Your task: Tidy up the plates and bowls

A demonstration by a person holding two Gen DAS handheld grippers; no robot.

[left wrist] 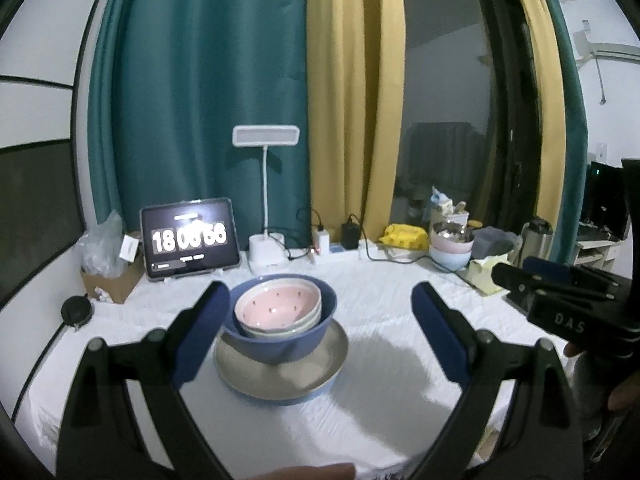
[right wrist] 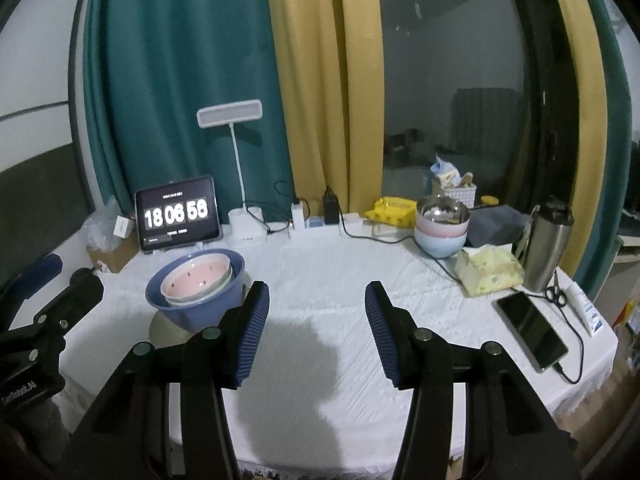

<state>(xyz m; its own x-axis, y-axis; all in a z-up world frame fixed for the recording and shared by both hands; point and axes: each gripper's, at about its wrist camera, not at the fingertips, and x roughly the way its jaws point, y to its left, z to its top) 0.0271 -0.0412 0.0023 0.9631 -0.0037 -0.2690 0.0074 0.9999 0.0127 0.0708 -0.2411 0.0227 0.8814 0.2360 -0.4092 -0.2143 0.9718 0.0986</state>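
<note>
I'm holding both grippers, left & right, w/ fingers apart, gripping nothing. Pink bowl is sitting nested in blue bowl on plate, mid-table. Looks mostly done; back bowl stack maybe left.

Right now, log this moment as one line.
left gripper: open, empty | right gripper: open, empty | pink bowl nested in blue bowl on plate
</note>
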